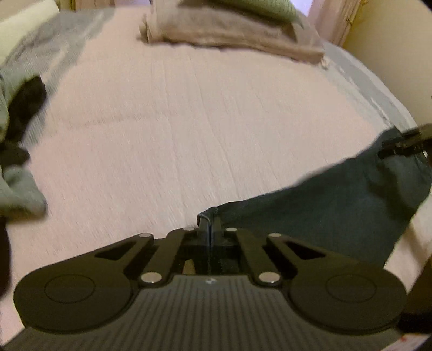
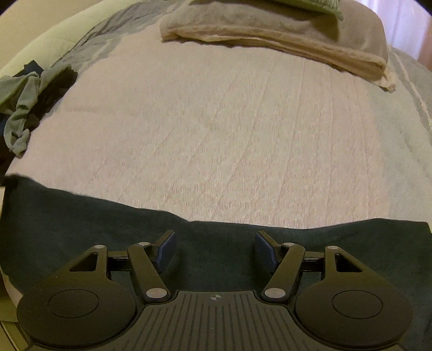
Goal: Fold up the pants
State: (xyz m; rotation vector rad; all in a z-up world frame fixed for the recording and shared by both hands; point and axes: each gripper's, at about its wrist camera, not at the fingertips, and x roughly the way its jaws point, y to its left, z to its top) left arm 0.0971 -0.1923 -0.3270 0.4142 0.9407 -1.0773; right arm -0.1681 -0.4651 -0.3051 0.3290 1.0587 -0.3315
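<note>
A bed with a pale pinkish cover fills both views, and a grey blanket shows along its far left side and far right corner. At the far edge of the bed lies a folded tan blanket, with a green pillow on top of it. A heap of clothes, grey-green over black, sits at the left edge of the bed.

The pants are dark teal and lie along the near edge of the bed, stretched as a band from left to right. In the left wrist view the cloth rises from the near edge toward the right edge of the bed, where a black object touches its upper end; what that object is cannot be told for sure from this view.

The left gripper has its fingers pressed together on a hemmed edge of the pants, pinching the cloth between them near the middle of the bed's near edge. This view is blurred.

The right gripper is spread wide, its two blue pads well apart, with the pants lying below and between them. Whether the pads touch the cloth cannot be told.
</note>
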